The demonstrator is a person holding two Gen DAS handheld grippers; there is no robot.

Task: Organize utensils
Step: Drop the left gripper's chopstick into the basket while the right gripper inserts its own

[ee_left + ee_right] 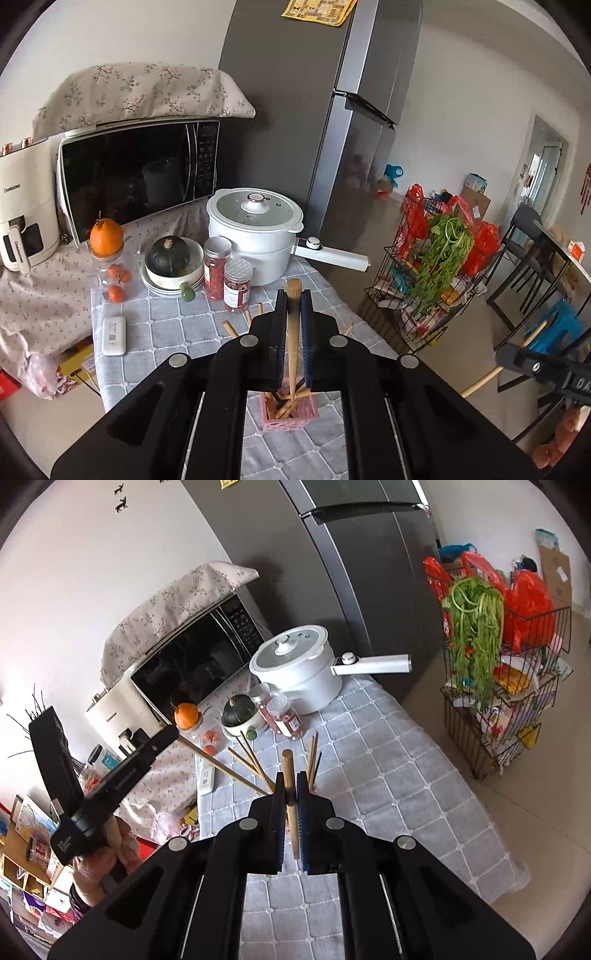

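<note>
While several chopsticks [251, 758] lie loose on table [388, 746]: left hand-held gripper [293, 306] clamped on one chopstick [293, 332] above pink holder [290, 415], part-filled; right hand-held gripper [290, 786] clamped on another [290, 797]; sorting midway

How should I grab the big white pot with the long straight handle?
Take the white pot by its long straight handle, near the middle. It sticks out level to the side with open air around it, so come from above and close across its narrow width. The round body looks too wide for the jaws.
</note>
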